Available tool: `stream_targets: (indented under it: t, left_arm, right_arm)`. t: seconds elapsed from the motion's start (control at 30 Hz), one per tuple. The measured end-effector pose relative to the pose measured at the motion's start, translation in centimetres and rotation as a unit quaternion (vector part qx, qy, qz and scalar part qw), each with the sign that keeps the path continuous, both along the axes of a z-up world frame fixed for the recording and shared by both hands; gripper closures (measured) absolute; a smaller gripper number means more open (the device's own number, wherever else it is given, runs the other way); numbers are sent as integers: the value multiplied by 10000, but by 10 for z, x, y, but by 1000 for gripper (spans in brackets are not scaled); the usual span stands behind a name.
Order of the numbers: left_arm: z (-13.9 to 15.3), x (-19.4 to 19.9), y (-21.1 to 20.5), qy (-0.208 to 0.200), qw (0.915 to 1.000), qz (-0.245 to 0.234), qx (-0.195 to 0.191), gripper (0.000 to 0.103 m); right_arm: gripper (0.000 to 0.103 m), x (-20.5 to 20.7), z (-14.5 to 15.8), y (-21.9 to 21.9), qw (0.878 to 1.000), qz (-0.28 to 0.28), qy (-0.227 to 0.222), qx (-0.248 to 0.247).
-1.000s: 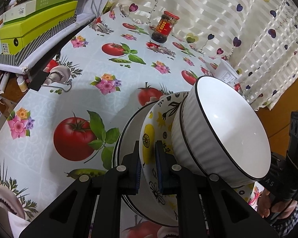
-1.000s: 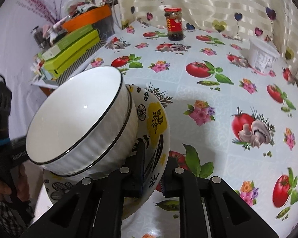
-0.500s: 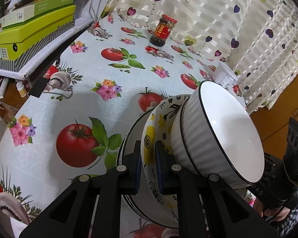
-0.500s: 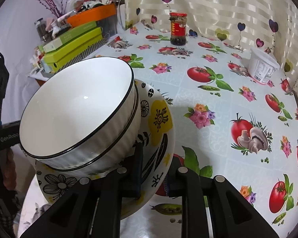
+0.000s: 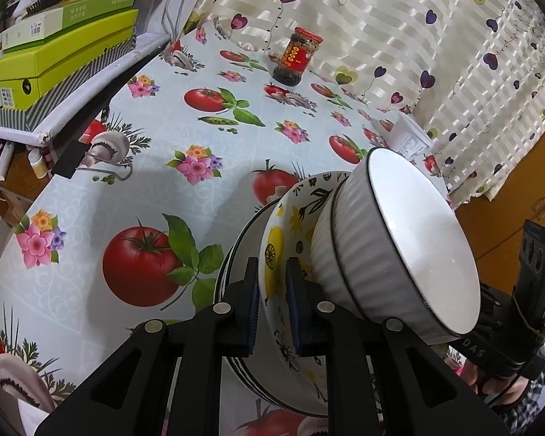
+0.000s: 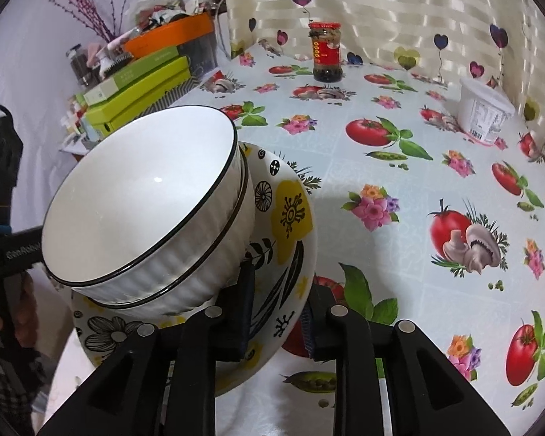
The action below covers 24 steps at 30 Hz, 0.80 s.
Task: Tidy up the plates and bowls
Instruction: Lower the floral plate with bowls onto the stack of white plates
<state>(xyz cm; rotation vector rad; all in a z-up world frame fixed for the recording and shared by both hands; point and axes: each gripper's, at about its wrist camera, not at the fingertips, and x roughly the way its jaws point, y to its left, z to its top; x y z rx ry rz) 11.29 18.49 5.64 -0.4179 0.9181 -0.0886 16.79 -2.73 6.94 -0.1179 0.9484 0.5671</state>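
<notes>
- Green boxes [image 5: 65,54] are stacked on a shelf past the counter's [image 5: 109,210] left edge.
- The left gripper [image 5: 272,272] is clenched on the left rim of the patterned plate [image 6: 290,214], one pad on each face of the rim.
- The patterned plate (yellow flowers, black line drawings) is by the near edge of the counter, toward the left corner. It lies on top of a black-rimmed plate [image 5: 239,254].
- Two white ribbed bowls are nested on the patterned plate. The upper bowl [image 6: 138,196] sits inside the lower bowl [image 6: 200,283]. Both have a thin black rim and both look empty.
- The right gripper [image 6: 278,290] is at the plate's right rim with its jaws opening. The rim is between the pads, and the outer pad stands clear of it, so this side is released.
- A red-lidded jar [image 6: 325,52] stands upright at the far edge of the counter, against the curtain and well apart from the stack.
- A white tub [image 6: 485,112] sits near the far right corner.
</notes>
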Motion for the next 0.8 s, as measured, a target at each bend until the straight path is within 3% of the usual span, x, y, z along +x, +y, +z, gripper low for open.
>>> stream_targets:
  t: [0.27, 0.53, 0.67, 0.8]
  left_arm:
    - [-3, -2, -3, 30, 10000, -23, 56, 88]
    - [5, -12, -8, -69, 9989, 35, 457, 88]
    - [8, -21, -12, -133, 9982, 79, 579, 88]
    - [14, -33, -22, -262, 9948, 180, 970, 88]
  right_arm:
    - [68, -5, 1, -9, 9999, -128, 26, 107]
    - [63, -13, 7, -19, 9993, -305, -24, 237]
    - [51, -21, 11, -24, 9986, -421, -104, 306]
    - [49, -31, 15, -25, 9983, -456, -260, 272]
